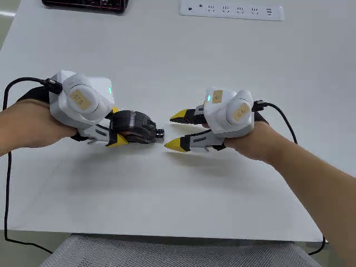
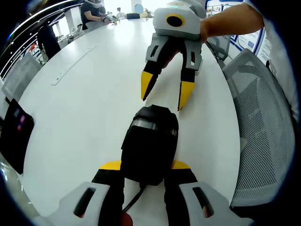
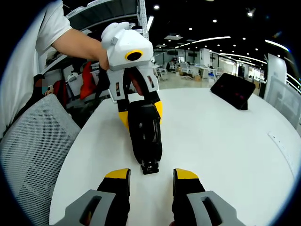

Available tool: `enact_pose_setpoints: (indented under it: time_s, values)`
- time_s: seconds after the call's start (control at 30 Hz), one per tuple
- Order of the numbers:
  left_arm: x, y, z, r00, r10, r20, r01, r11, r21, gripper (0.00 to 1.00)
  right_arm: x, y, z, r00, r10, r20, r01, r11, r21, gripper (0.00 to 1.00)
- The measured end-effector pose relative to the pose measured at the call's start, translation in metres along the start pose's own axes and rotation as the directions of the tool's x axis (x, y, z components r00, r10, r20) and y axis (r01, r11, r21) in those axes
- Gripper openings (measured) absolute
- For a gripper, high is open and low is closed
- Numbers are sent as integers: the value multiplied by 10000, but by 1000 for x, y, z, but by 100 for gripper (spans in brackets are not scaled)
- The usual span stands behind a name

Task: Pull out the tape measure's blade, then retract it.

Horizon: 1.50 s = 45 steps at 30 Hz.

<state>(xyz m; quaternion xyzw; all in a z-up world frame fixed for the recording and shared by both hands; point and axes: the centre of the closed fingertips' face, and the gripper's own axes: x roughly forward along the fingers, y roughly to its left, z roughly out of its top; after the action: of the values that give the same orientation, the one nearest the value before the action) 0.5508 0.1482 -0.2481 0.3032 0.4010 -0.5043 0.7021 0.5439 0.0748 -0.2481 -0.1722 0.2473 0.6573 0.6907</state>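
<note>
Left tongs [image 1: 117,126] clamped on the tape measure [image 1: 133,127], one yellow-tipped jaw on each flat side of the black case, gripping its rear half; the front half of the case juts out past the jaw tips; a bare hand holds the white housing behind the tape measure. The blade's end hook [image 1: 160,133] sits at the mouth of the tape measure, a small dark tab pointing away from the left tongs; no length of blade shows beyond it. Right tongs [image 1: 174,130] face the tape measure nose to nose, jaws spread wide and holding nothing; their two yellow tips lie just beyond the hook, one to each side of its line, apart from it and not touching; in the right gripper view the hook [image 3: 149,167] lies just ahead of the gap between the two tips. Tape measure low over the white tabletop [image 1: 167,55] with a shadow beneath it; whether the case rests on the surface cannot be told. Far behind the tape measure, at the tabletop's back edge, a white power strip [image 1: 231,10] and a dark flat device [image 1: 83,4]; a black cable [image 1: 6,183] trails from the left tongs' housing over the near edge; a grey mesh chair [image 1: 167,253] on the person's side of the tape measure, below the tabletop edge.
</note>
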Motion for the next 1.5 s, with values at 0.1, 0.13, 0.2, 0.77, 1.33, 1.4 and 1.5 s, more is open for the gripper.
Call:
enact_pose_setpoints:
  time_s: [0.1,0.13,0.2,0.77,1.33,1.4,1.5]
  values:
    - [0,0,0,10000,0,-16,0,10000,0,27,3,-1,-2,10000,77,-38,-77,10000,-57,31]
    - [0,0,0,10000,3,-22,-3,10000,5,27,4,-1,-2,9999,105,-24,-106,9999,-61,30]
    - [0,0,0,10000,8,-17,-8,10000,12,27,6,-2,-3,9999,123,-43,-124,9999,-110,28]
    - [0,0,1,10000,-11,22,11,10000,-8,27,16,-2,-3,9996,291,23,-290,9992,-272,18]
    - [0,0,1,10000,24,17,-24,10000,21,27,21,0,-4,9994,316,161,-312,9991,-287,13]
    - [1,0,1,10000,28,24,-28,10000,22,27,21,0,-4,9994,312,171,-307,9991,-292,13]
    - [0,0,1,10000,10,14,-10,10000,5,27,23,0,-5,9994,274,195,-265,9987,-432,12]
